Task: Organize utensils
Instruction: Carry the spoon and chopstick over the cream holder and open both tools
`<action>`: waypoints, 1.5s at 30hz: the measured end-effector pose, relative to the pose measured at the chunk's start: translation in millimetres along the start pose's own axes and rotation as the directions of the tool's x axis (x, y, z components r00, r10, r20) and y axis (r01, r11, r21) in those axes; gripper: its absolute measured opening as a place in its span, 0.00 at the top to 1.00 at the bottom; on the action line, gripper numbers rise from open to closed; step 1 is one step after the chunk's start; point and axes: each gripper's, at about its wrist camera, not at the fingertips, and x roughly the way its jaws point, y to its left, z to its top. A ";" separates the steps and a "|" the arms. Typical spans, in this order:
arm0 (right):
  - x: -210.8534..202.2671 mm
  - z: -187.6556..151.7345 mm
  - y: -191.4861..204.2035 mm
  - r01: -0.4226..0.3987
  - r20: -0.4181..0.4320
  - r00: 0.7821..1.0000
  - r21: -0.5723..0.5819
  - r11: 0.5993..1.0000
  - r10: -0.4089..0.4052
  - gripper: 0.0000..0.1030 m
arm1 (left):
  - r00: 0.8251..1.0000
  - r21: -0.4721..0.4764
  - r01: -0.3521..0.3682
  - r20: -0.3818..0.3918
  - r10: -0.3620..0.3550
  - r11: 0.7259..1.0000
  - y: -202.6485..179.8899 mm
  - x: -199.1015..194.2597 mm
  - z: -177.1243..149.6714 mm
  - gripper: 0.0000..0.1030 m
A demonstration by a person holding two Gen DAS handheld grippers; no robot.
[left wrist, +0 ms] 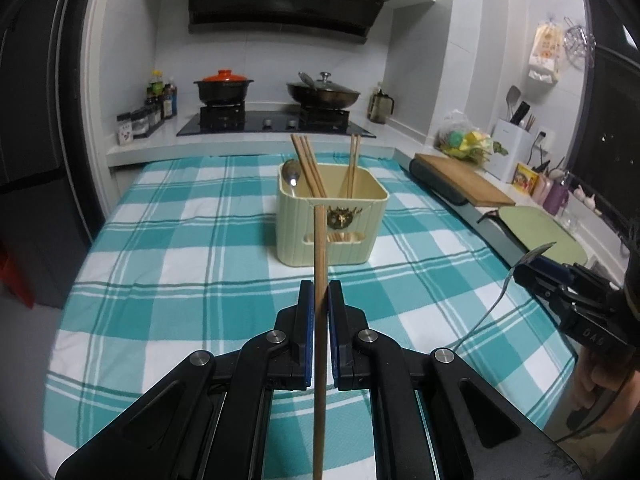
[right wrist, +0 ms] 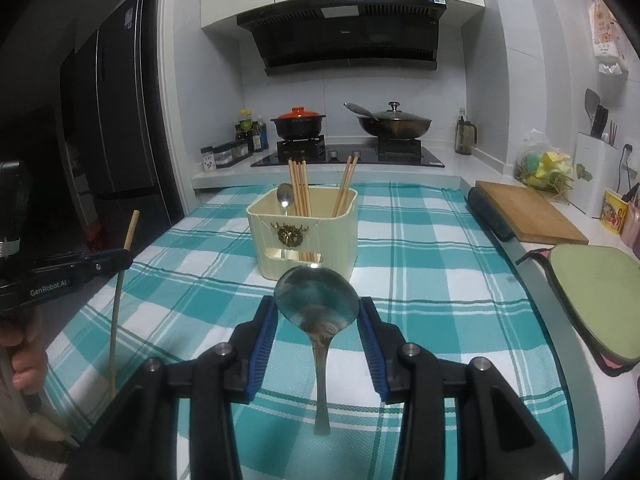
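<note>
My left gripper (left wrist: pixel 320 288) is shut on one wooden chopstick (left wrist: pixel 320 248), held upright above the checked cloth. Straight ahead of it stands the cream utensil holder (left wrist: pixel 360 232); in the right wrist view the holder (right wrist: pixel 332 240) contains several chopsticks (right wrist: pixel 300 188) and a metal spoon (right wrist: pixel 285 196). My right gripper (right wrist: pixel 316 300) is shut on the bowl of a second metal spoon (right wrist: pixel 316 292), whose handle hangs down above the cloth. The left gripper (right wrist: pixel 124 258) and its chopstick (right wrist: pixel 116 320) show at the left of that view; the right gripper (left wrist: pixel 532 272) shows at the right of the left wrist view.
A teal checked cloth (right wrist: pixel 440 280) covers the table. To the right lie a wooden cutting board (right wrist: pixel 532 212) and a green mat (right wrist: pixel 600 300). Behind the holder is a stove with a red-lidded pot (right wrist: pixel 298 122) and a wok (right wrist: pixel 394 124). A dark fridge (right wrist: pixel 112 120) stands left.
</note>
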 end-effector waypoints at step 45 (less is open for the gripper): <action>98.4 212.9 -7.5 -0.082 0.127 0.989 -0.005 0.997 0.082 0.60 | 0.961 -0.043 0.026 0.278 -0.012 0.999 22.4 58.7 221.4 0.95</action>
